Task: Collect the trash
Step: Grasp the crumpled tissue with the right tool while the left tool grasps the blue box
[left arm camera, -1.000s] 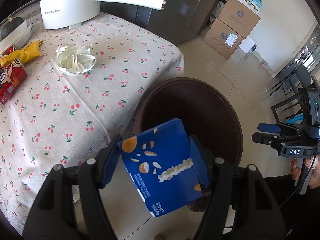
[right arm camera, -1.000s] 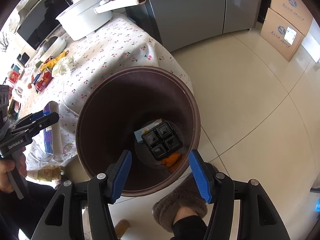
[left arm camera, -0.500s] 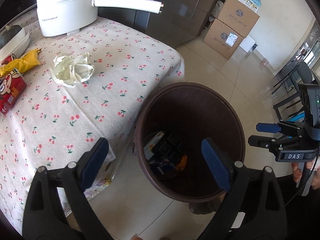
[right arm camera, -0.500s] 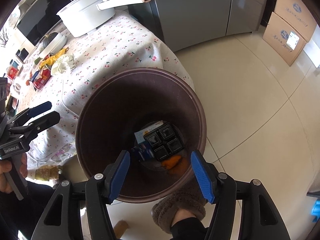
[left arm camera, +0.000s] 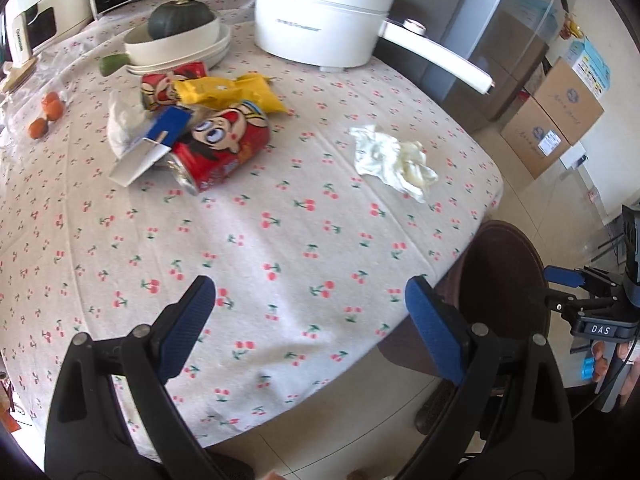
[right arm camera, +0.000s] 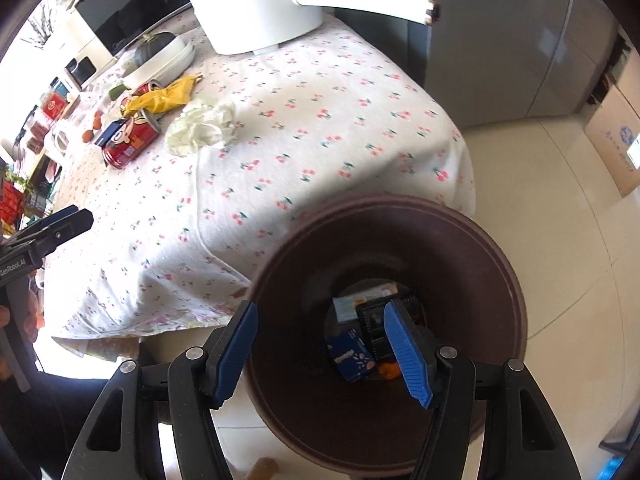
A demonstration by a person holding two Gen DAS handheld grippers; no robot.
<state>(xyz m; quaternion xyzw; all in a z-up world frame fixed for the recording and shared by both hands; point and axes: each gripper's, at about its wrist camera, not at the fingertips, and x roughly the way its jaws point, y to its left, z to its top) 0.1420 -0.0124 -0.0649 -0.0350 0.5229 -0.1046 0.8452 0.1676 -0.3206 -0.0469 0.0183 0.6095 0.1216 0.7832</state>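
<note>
2 grippers, both empty, stood over a table's edge and a bin.

The left gripper (left arm camera: 310, 312) hung wide apart above the cherry-print tablecloth (left arm camera: 280, 240); the right gripper (right arm camera: 320, 344), its jaws having just been opening with nothing between them, stood partly spread over the round dark-brown plastic bin (right arm camera: 500, 264). Inside lay a blue printed carton (right arm camera: 352, 354), a black square tray (right arm camera: 372, 320) and, seemingly, orange peel (right arm camera: 390, 370). On the cloth remained a crumpled white tissue (left arm camera: 394, 162), a red cartoon can (left arm camera: 224, 146) and a yellow wrapper (left arm camera: 232, 94).
</note>
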